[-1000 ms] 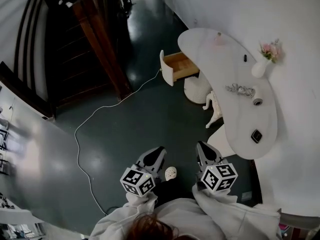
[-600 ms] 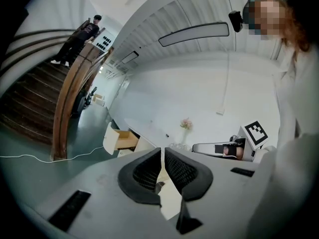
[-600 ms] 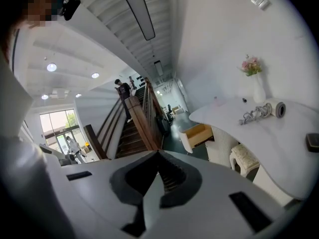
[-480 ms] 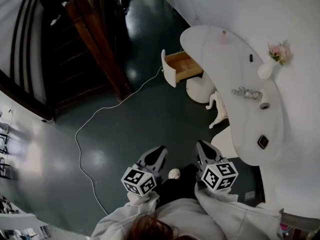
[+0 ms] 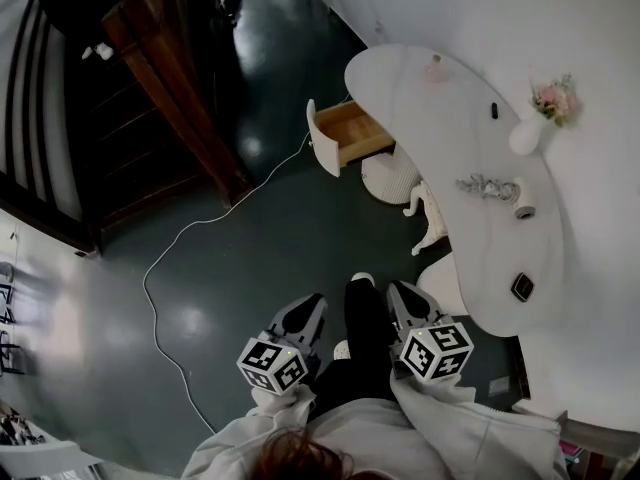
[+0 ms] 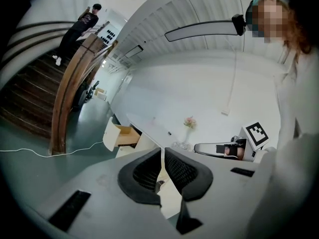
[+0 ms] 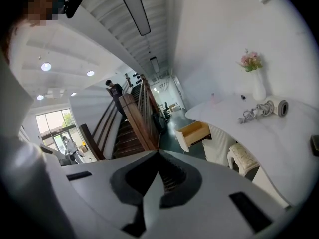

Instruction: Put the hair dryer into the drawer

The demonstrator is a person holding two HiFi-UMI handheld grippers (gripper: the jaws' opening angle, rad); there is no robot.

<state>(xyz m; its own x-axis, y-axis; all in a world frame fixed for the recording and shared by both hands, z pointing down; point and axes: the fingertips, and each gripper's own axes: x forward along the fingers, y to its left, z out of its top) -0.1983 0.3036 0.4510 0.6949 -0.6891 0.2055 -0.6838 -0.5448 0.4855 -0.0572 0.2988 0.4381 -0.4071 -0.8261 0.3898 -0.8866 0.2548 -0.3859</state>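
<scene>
Wood-lined drawer (image 5: 352,131) open; ribbed jaws of left gripper (image 6: 161,153), right gripper (image 7: 158,156) together, empty.

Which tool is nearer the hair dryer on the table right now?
Right. The right tool is beside the table end, with the hair dryer ahead of it; the left tool is farther left, over the floor.
</scene>
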